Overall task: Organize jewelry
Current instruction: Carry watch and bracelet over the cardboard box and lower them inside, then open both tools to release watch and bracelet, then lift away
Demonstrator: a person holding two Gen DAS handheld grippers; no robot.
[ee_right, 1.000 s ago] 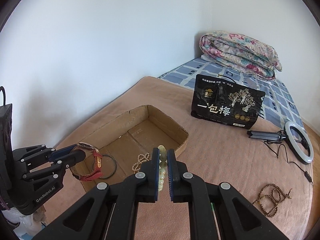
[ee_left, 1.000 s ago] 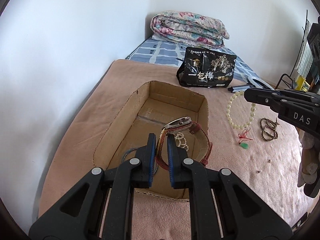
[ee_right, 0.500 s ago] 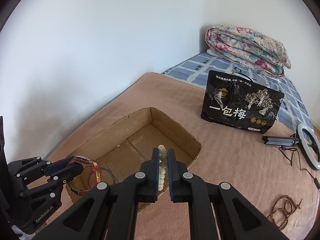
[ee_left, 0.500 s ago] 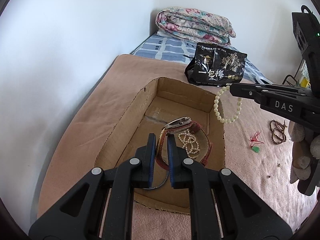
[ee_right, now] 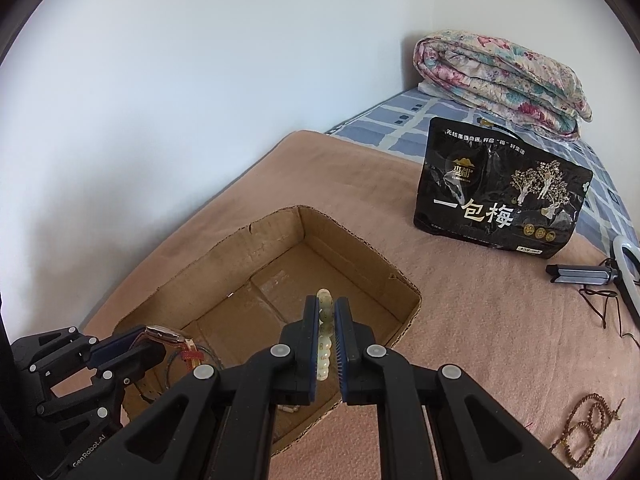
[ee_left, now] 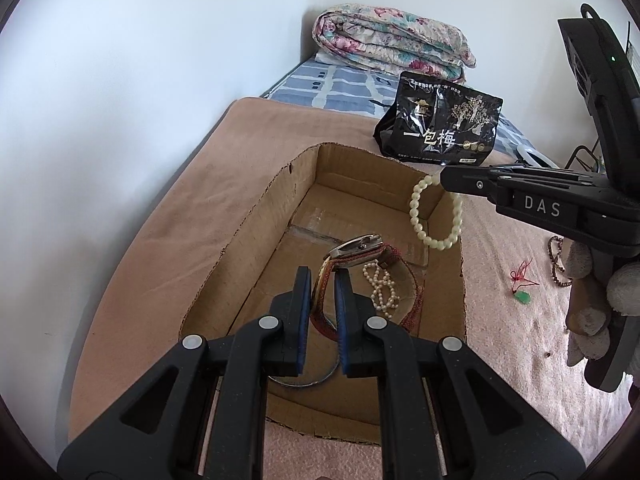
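An open cardboard box [ee_left: 256, 220] [ee_right: 360, 256] lies on the tan blanket. My left gripper [ee_left: 322, 280] is shut on the red strap of a wristwatch [ee_left: 356, 246] and holds it over the box's near end; the watch also shows in the right wrist view [ee_right: 164, 334]. My right gripper [ee_right: 326, 308] is shut on a pale green bead bracelet [ee_right: 324, 344], which hangs from it above the box's right wall in the left wrist view [ee_left: 436, 216]. A white pearl string [ee_left: 382, 286] and a thin dark bangle [ee_left: 304, 380] lie inside the box.
A black snack bag [ee_left: 440, 128] [ee_right: 500, 200] stands behind the box. A brown bead string [ee_right: 584, 428] and a small green pendant on red cord [ee_left: 522, 286] lie on the blanket to the right. A ring light with its cable [ee_right: 624, 264] and a folded quilt [ee_right: 500, 76] lie beyond.
My right gripper has carried the pale bracelet left, from over the blanket to above the box's right wall. My left gripper has kept the watch over the box, moving slightly further in.
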